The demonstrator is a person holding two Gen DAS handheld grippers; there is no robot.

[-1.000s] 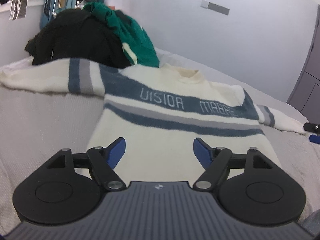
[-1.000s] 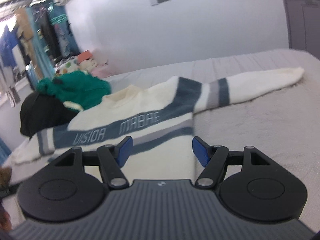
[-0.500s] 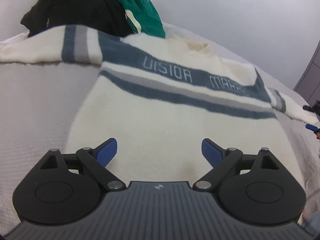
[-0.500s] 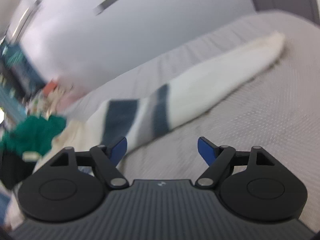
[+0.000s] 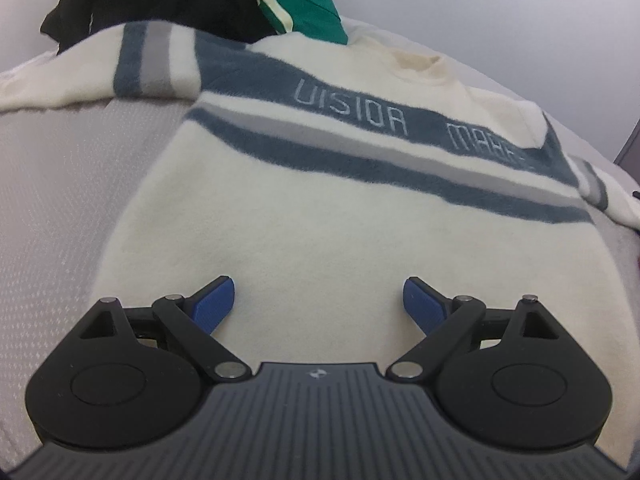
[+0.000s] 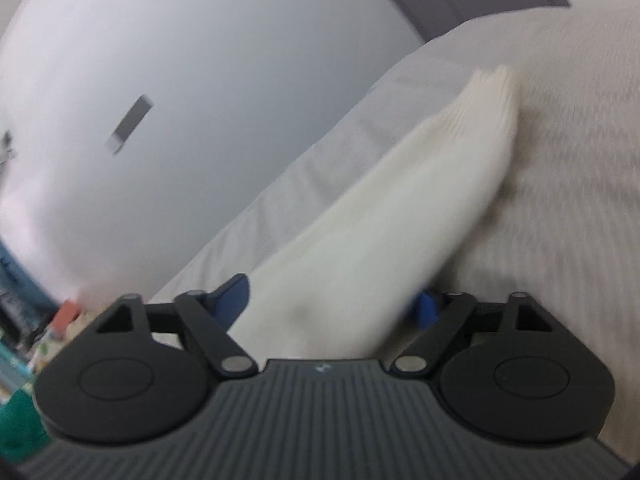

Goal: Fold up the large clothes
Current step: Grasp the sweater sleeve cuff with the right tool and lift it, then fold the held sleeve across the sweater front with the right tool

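Note:
A cream sweater (image 5: 320, 208) with blue-grey stripes and lettering lies flat on the grey bed (image 5: 60, 200), both sleeves spread out. My left gripper (image 5: 318, 296) hovers low over the sweater's lower body, open, with nothing pinched between its blue pads. In the tilted, blurred right wrist view, the sweater's right sleeve (image 6: 400, 220) runs up to its ribbed cuff (image 6: 492, 96). My right gripper (image 6: 332, 304) straddles that sleeve. Its jaws are closing with the sleeve between them, and I see no firm pinch. The sleeve hides part of the right pad.
A pile of black clothes (image 5: 160, 0) and green clothes (image 5: 308, 0) sits behind the sweater's left shoulder. Grey bedcover (image 6: 560, 180) stretches beyond the cuff, with a pale wall (image 6: 200, 60) behind the bed. Colourful clutter shows at the right wrist view's lower left.
My left gripper sank closer to the sweater's body and its jaws widened. My right gripper swung from the sweater's body out along the right sleeve, rolled, and now has the sleeve between its jaws.

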